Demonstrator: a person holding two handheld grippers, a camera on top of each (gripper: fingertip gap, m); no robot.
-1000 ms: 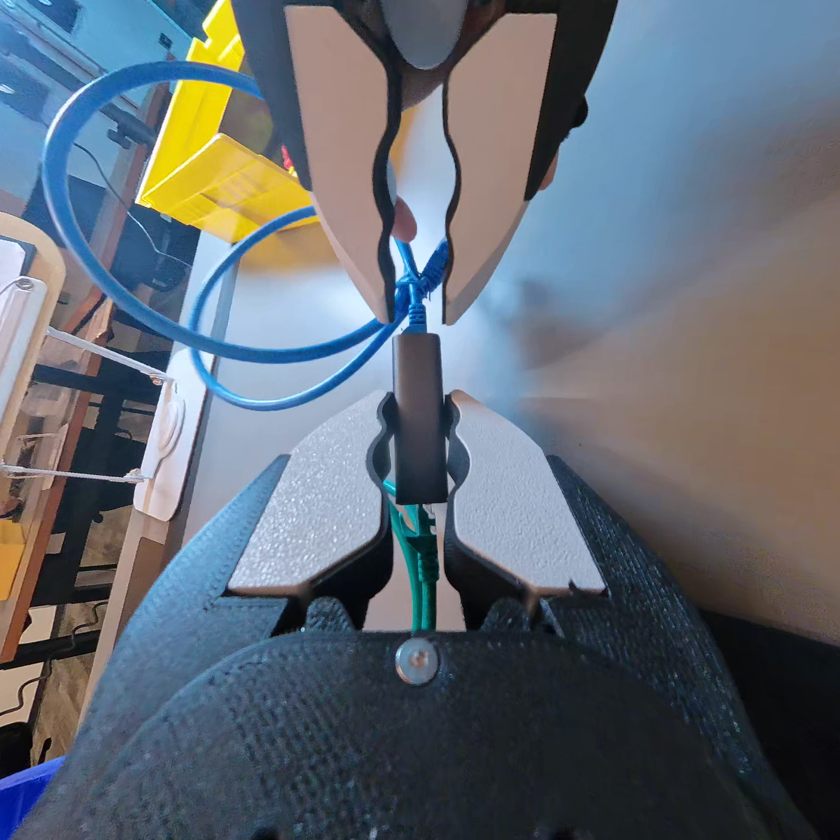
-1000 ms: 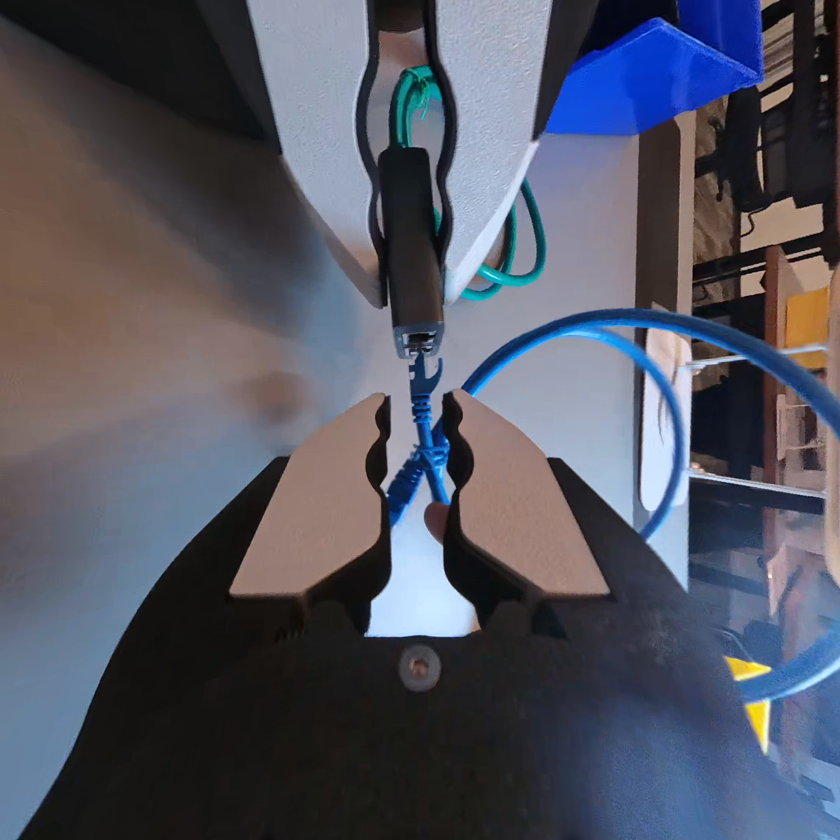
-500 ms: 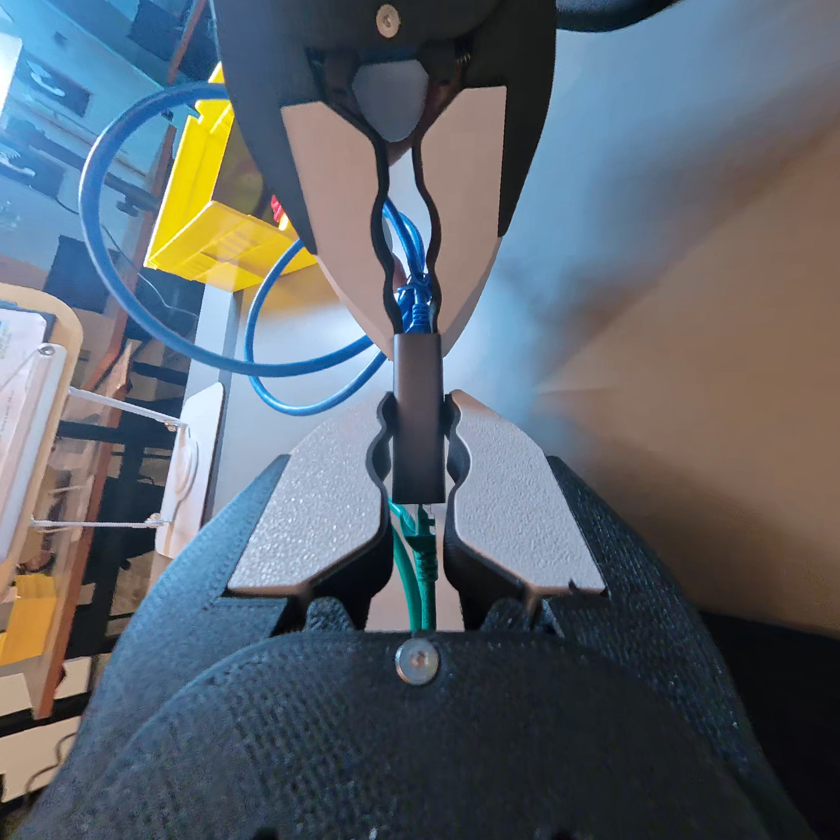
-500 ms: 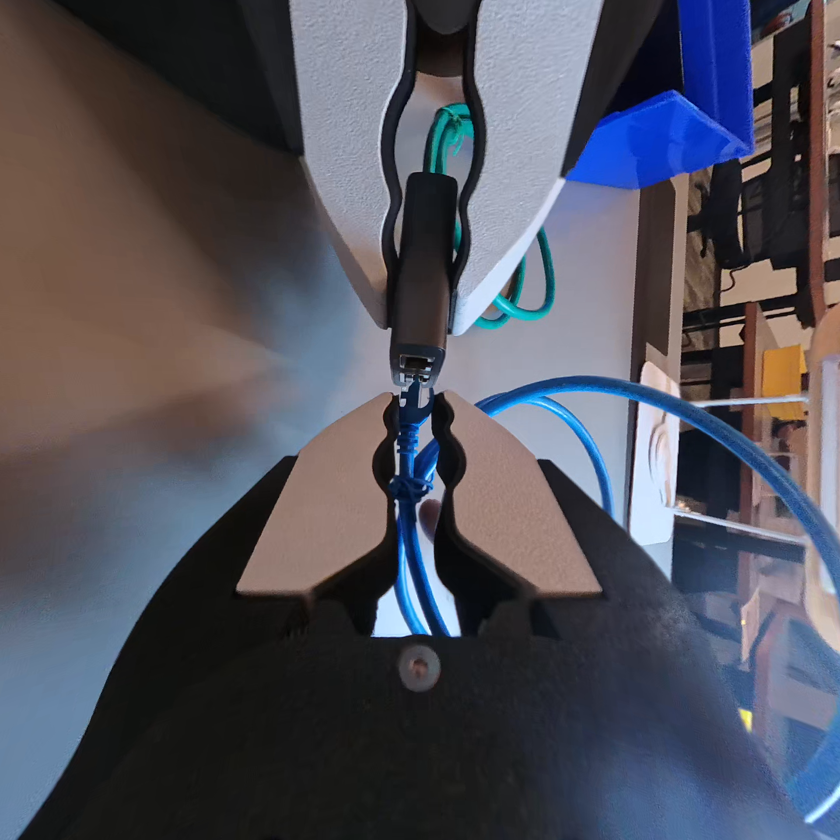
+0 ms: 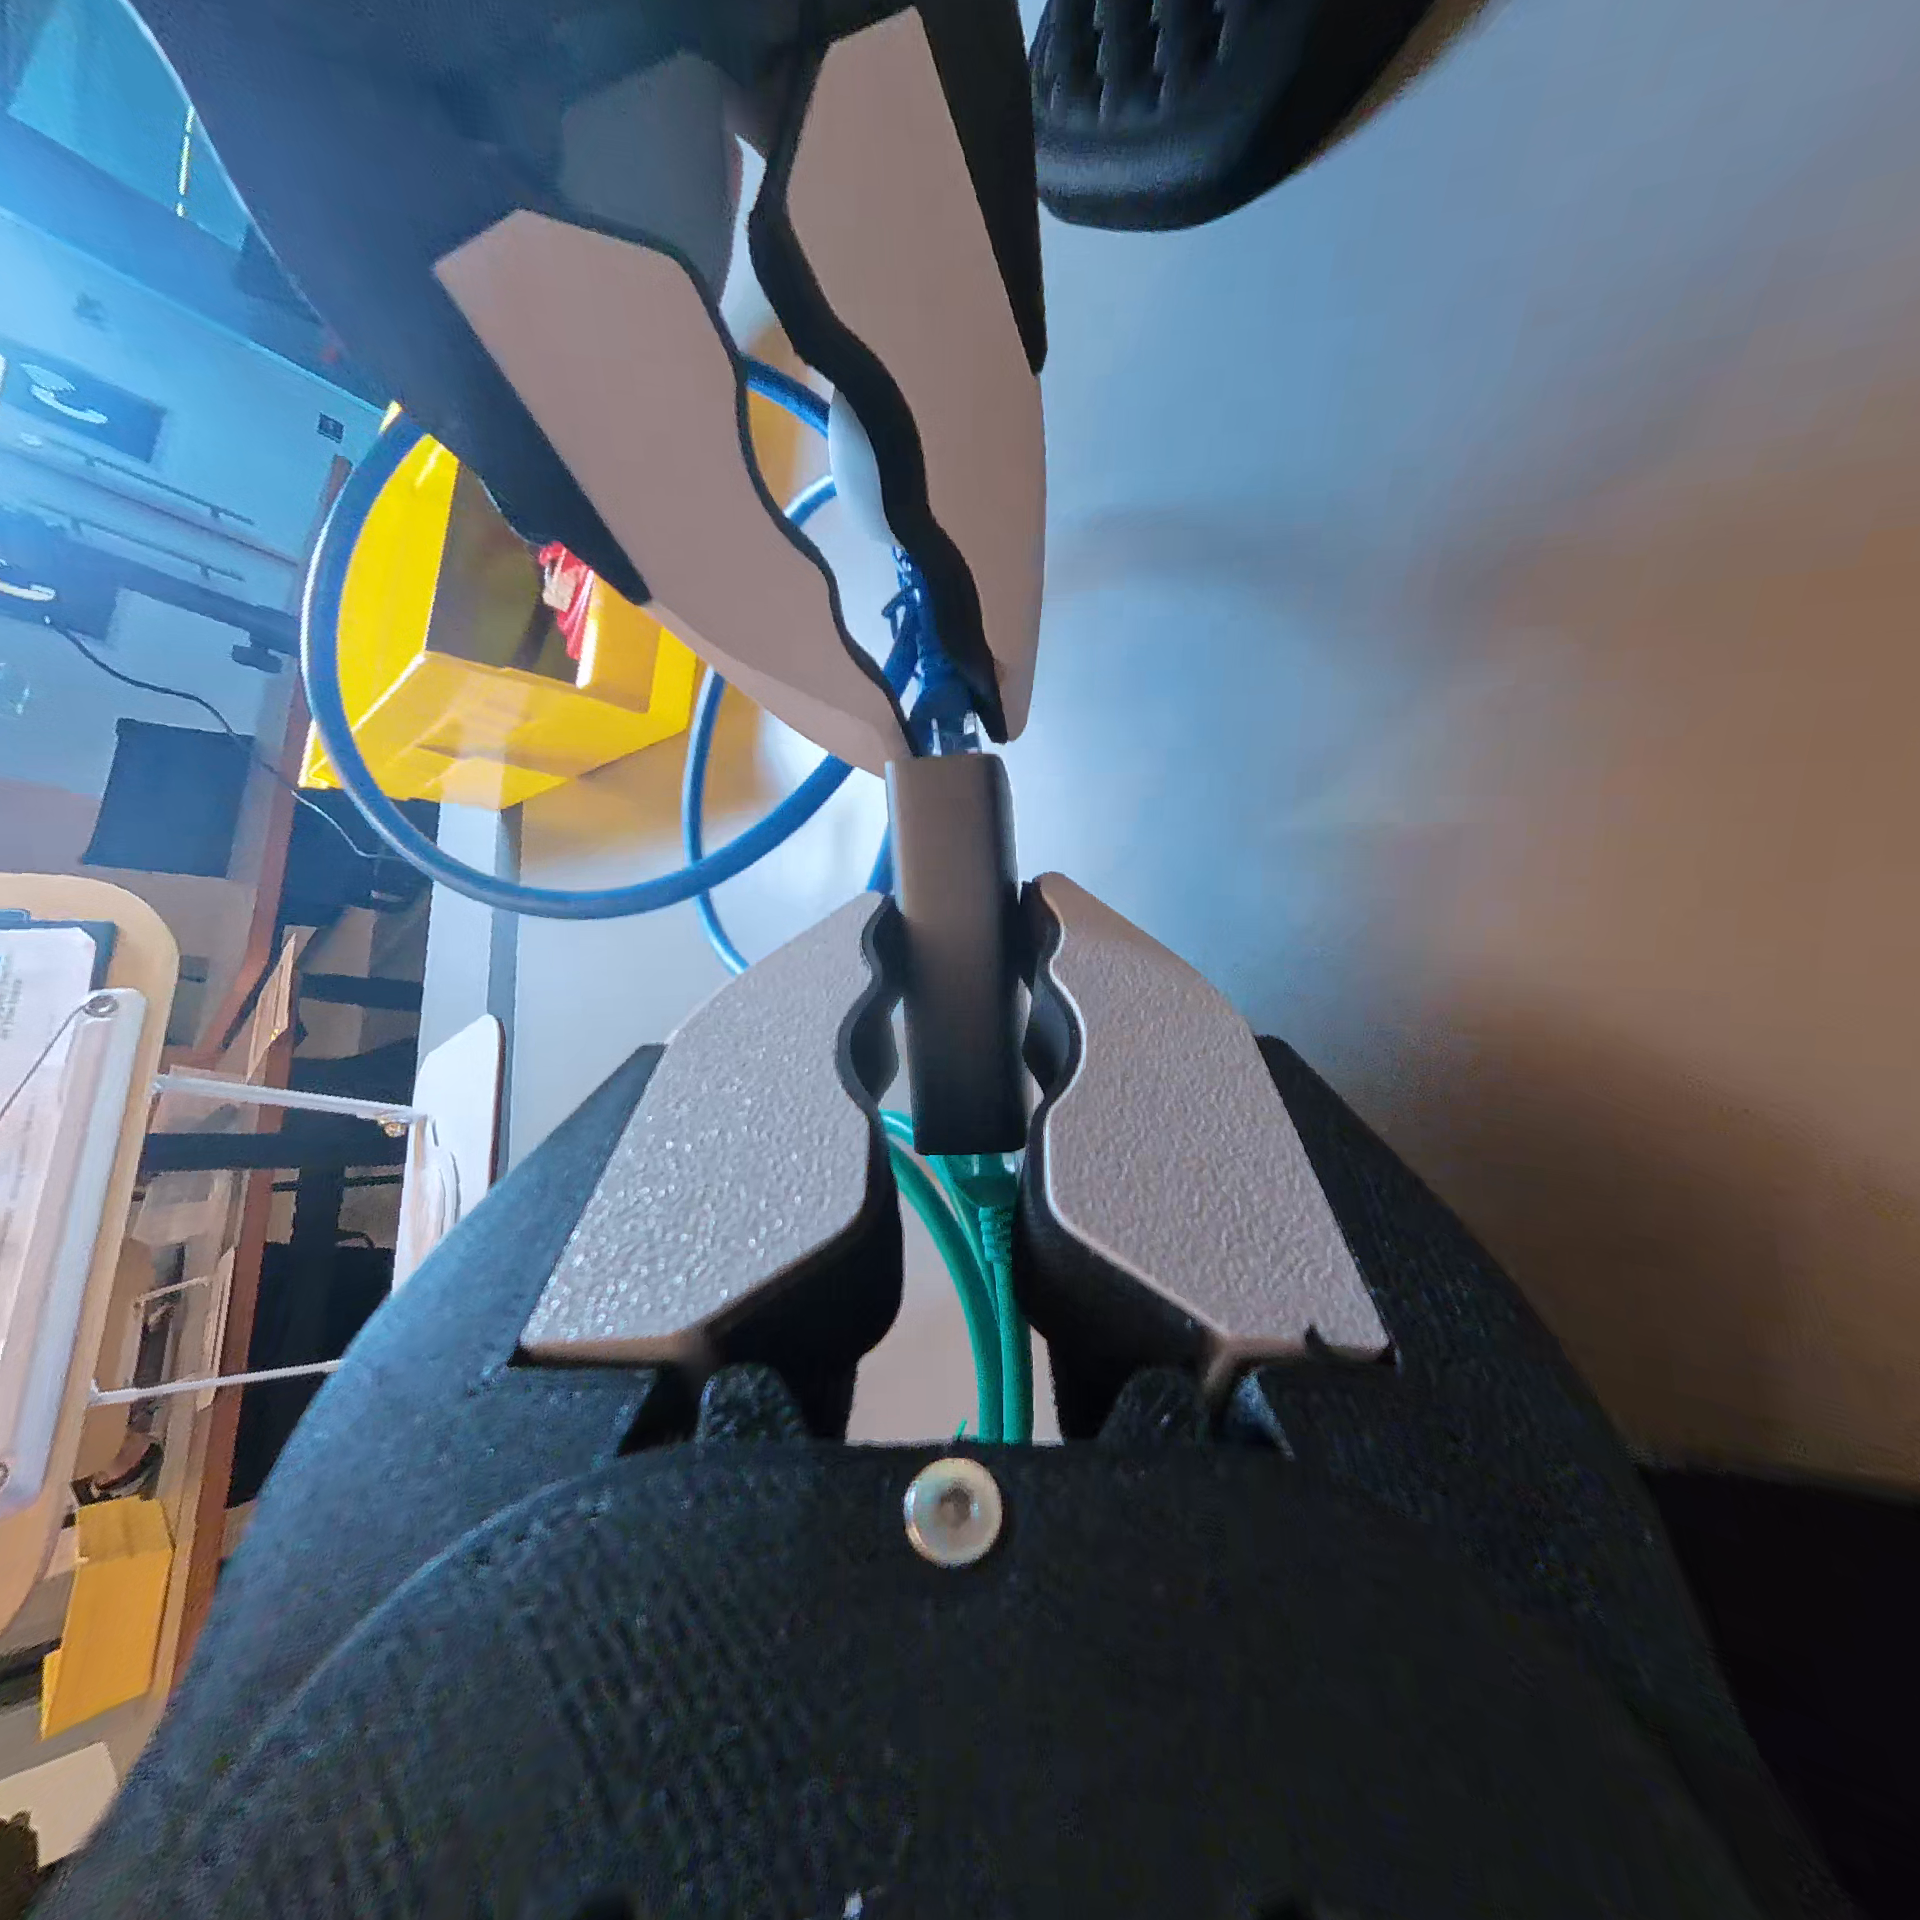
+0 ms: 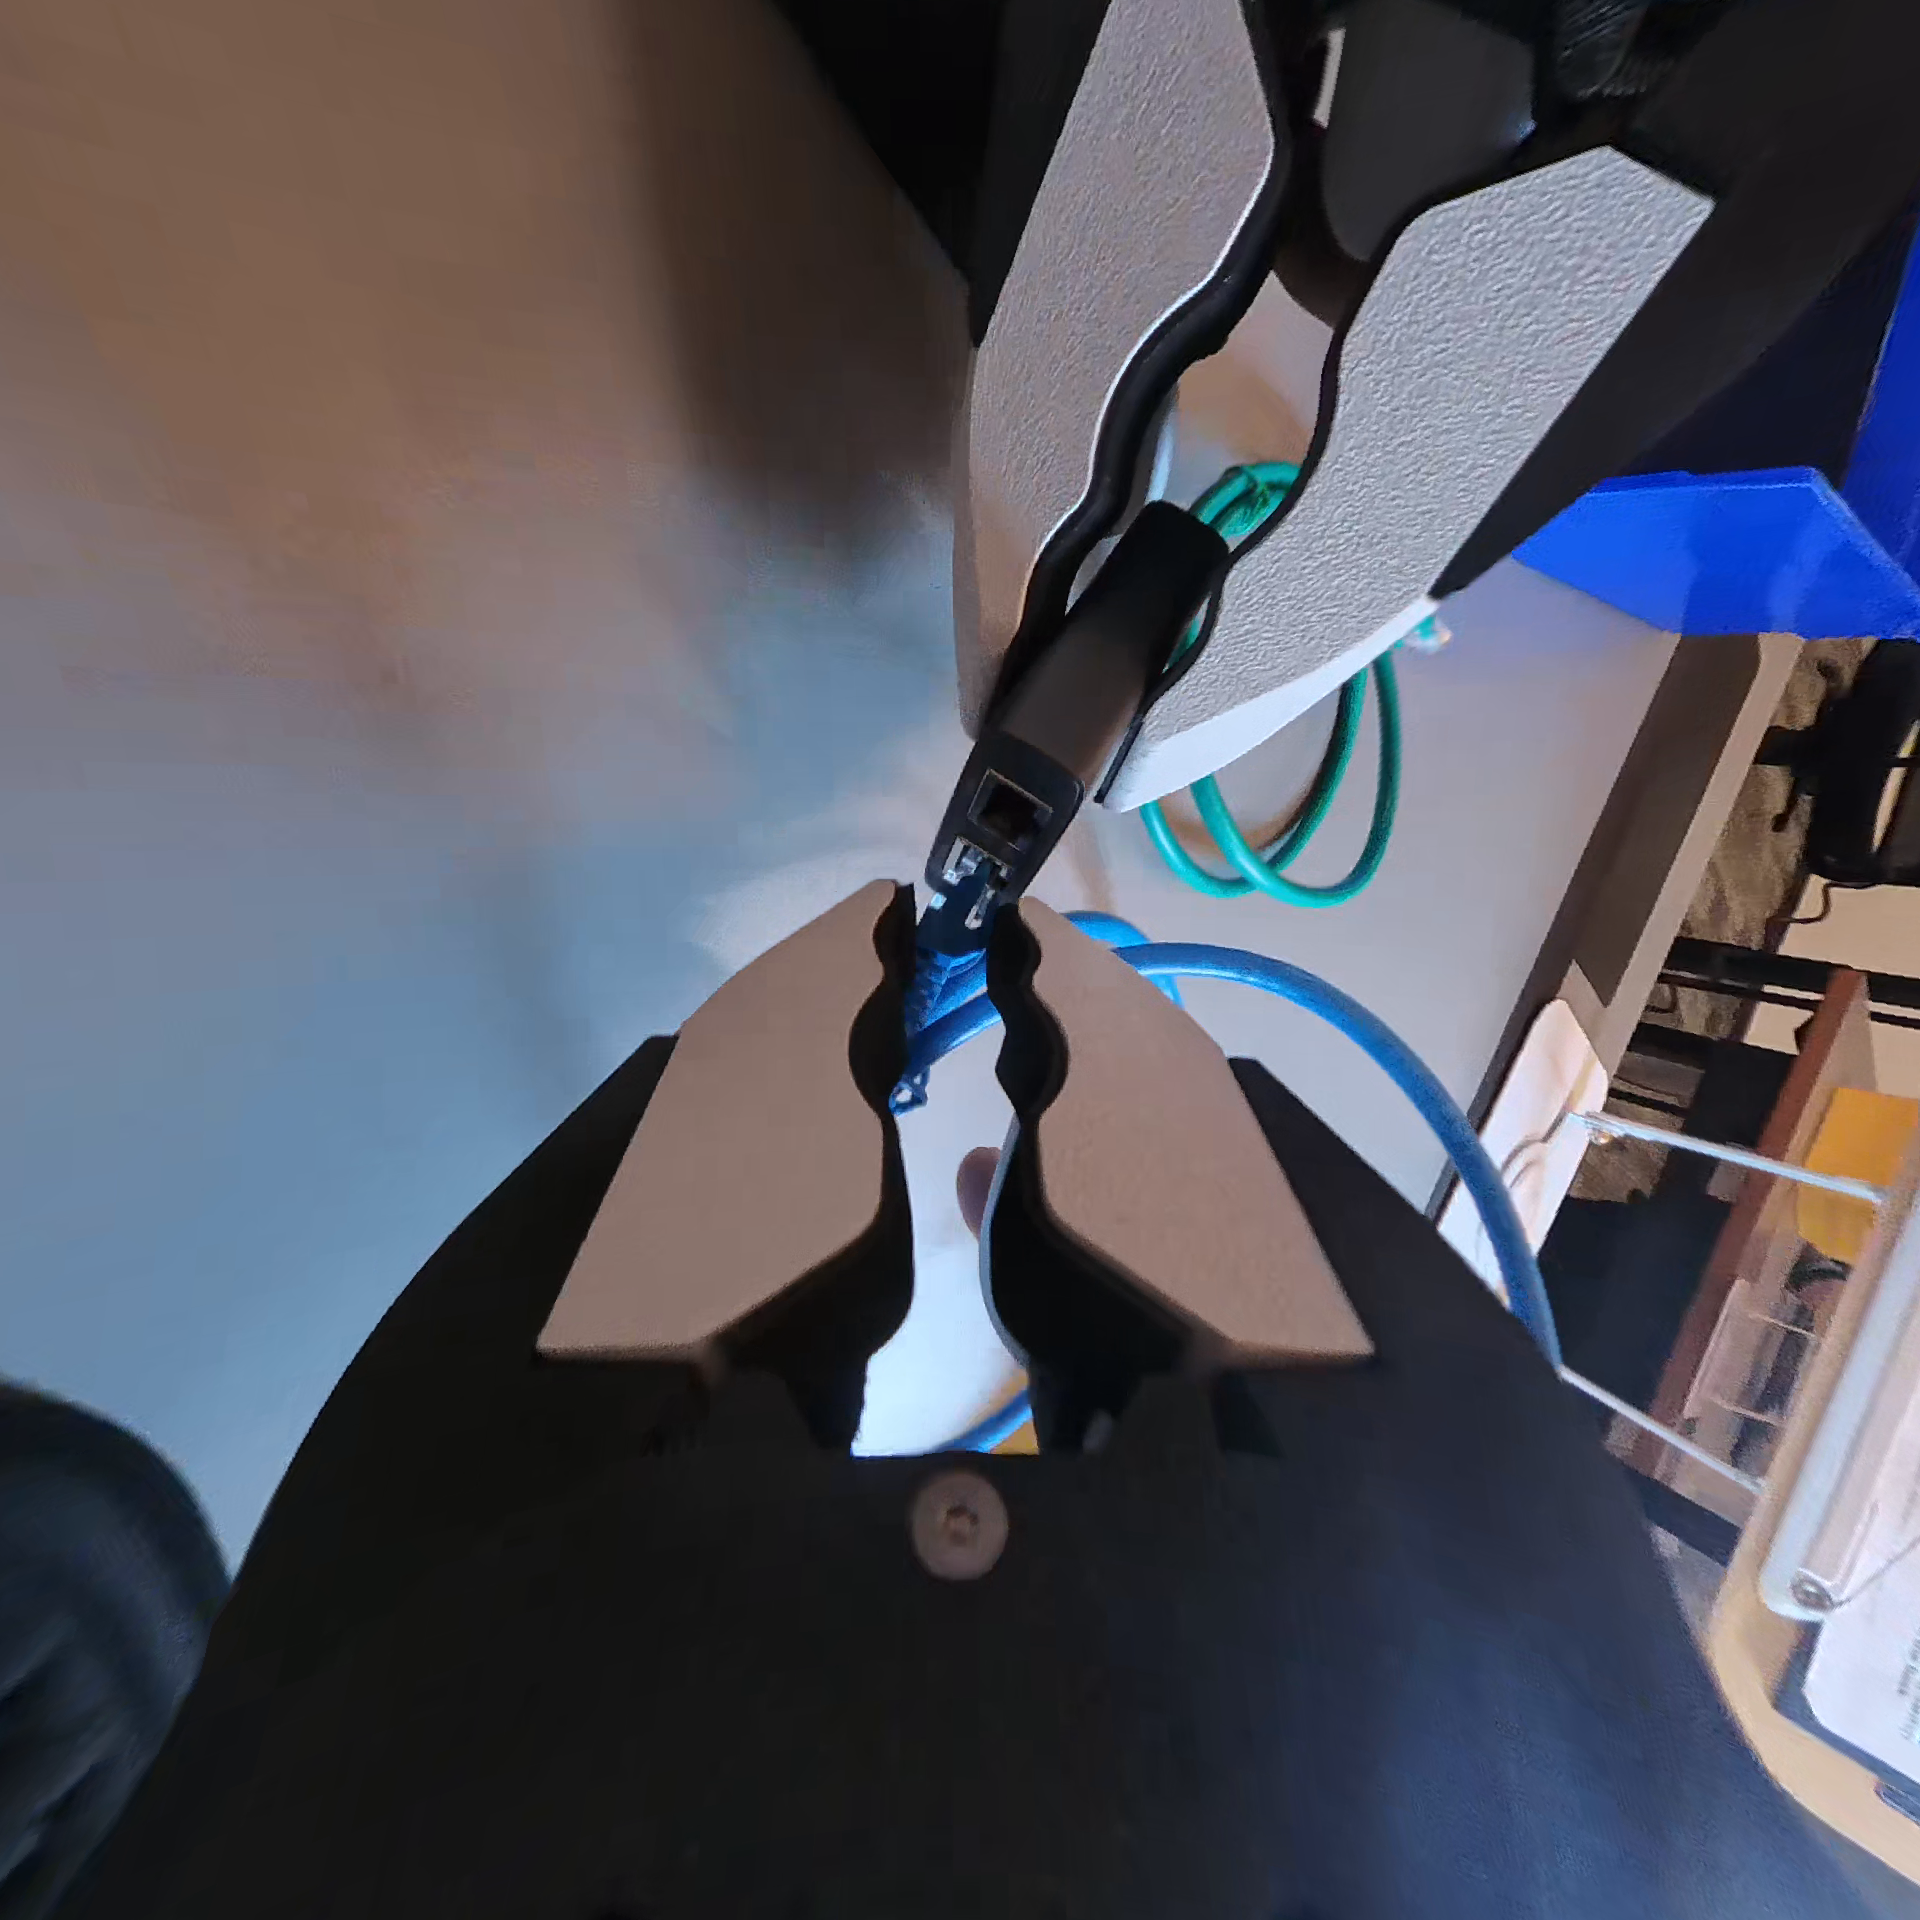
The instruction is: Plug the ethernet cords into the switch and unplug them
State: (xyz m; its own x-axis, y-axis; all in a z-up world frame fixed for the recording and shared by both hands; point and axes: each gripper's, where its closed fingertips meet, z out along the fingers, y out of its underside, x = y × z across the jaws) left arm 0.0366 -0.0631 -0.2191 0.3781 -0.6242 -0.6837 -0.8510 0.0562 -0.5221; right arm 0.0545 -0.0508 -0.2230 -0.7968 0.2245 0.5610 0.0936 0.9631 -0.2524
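In the left wrist view, the left gripper [image 5: 956, 987] clamps the small dark-grey oblong metal switch [image 5: 954, 935] upright between its pads, presumably to steady it; the green ethernet cord [image 5: 987, 1216] sits plugged into its near end; opposite, the right gripper [image 5: 951, 717] pinches the blue ethernet cord [image 5: 582, 894] at the switch's far end.

In the right wrist view, the right gripper [image 6: 951, 935], fingers narrow, grips the blue plug [image 6: 945, 945], its tip entering the lower port while the upper stands empty; the yellow plastic bin [image 5: 499, 686] and blue plastic bin [image 6: 1714, 561] show no legible writing.

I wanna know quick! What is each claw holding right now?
Left gripper: closed on the black switch.
Right gripper: closed on the blue ethernet cord.
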